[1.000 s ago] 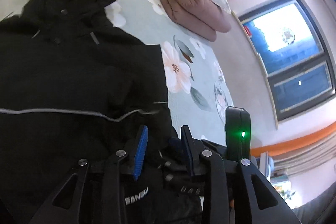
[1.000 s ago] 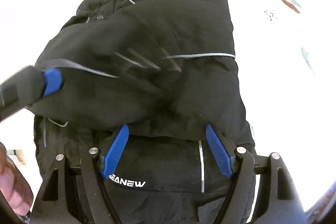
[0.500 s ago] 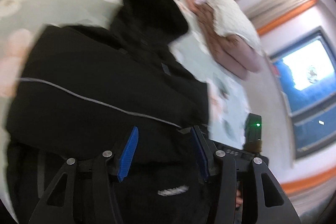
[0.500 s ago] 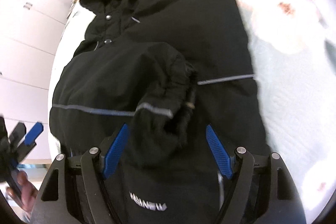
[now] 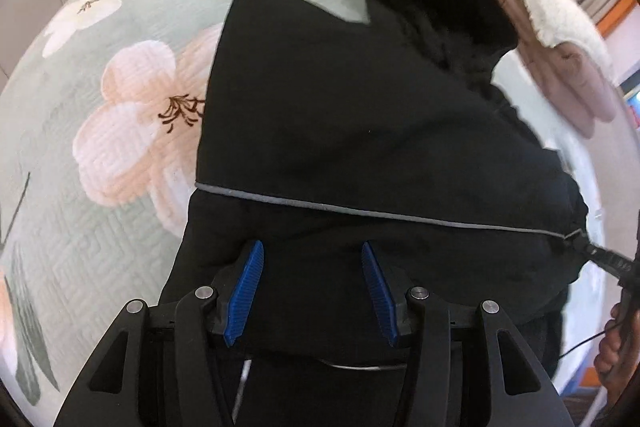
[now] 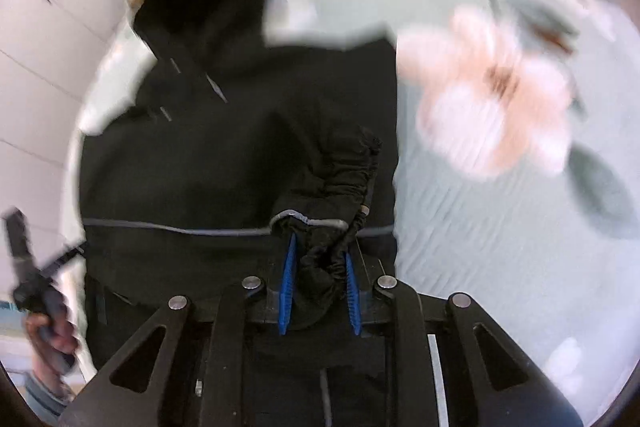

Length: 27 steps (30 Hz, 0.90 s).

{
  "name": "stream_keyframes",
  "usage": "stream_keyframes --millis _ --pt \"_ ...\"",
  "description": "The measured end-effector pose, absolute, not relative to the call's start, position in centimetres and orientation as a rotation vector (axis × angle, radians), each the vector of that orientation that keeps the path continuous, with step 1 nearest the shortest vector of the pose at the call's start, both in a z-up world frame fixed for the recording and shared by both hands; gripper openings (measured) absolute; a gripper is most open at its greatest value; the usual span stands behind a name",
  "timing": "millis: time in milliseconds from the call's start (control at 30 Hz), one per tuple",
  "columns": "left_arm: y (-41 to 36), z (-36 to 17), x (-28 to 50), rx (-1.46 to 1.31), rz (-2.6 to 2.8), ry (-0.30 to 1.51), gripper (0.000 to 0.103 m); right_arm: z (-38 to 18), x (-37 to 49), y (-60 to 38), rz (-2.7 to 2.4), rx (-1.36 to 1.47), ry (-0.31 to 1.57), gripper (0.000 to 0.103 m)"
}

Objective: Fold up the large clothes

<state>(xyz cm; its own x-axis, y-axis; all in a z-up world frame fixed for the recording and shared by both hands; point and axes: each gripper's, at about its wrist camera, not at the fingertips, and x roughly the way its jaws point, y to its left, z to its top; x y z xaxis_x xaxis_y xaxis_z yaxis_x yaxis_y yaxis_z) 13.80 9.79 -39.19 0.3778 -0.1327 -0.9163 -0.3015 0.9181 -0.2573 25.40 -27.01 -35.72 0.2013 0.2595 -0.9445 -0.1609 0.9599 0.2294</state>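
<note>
The right gripper (image 6: pixel 318 287) has just been closing and now pinches the jacket's (image 5: pixel 360 131) bunched cuff (image 6: pixel 332 259) (the left gripper (image 5: pixel 312 291) gapes empty), so a thin bite could slip and undo the fold near the bed's (image 5: pixel 100 227) edge.

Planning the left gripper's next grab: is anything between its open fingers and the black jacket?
Nothing visible: the left gripper hangs open directly over the black jacket, with only jacket fabric showing between its blue pads.

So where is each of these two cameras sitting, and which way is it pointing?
Left wrist: on the left gripper, looking down over open blue pads at the black hooded jacket on the floral bedspread; the person's other hand shows.
Right wrist: on the right gripper, looking down, its jaws having just closed on the jacket's gathered black cuff.
Both show the jacket and bedspread.
</note>
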Motion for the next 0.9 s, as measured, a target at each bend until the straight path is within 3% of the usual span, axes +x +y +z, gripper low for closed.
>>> stream_keyframes --millis 133,233,300,467,733,900 --pt "9.7 -38.8 13.9 -0.402 0.106 1.196 0.053 -37.4 25.3 -26.3 0.270 0.077 1.330 0.027" --pt "9.9 -37.0 13.9 -0.386 0.103 1.185 0.053 -36.1 25.3 -26.1 0.262 0.041 1.356 0.034" --pt "10.1 -34.7 13.9 -0.388 0.090 1.127 0.053 -33.9 25.0 -26.4 0.228 -0.007 1.338 0.053" --pt "10.1 -31.7 15.9 -0.379 0.066 1.044 0.053 -28.5 24.9 -24.4 0.230 -0.064 1.188 0.054" --pt "9.5 -38.4 19.8 -0.322 0.062 1.163 0.052 -36.4 26.6 -19.5 0.185 -0.197 1.292 0.054" --pt "8.7 -37.8 20.5 -0.278 0.063 1.186 0.053 -36.0 26.7 -18.5 0.206 -0.241 1.298 0.054"
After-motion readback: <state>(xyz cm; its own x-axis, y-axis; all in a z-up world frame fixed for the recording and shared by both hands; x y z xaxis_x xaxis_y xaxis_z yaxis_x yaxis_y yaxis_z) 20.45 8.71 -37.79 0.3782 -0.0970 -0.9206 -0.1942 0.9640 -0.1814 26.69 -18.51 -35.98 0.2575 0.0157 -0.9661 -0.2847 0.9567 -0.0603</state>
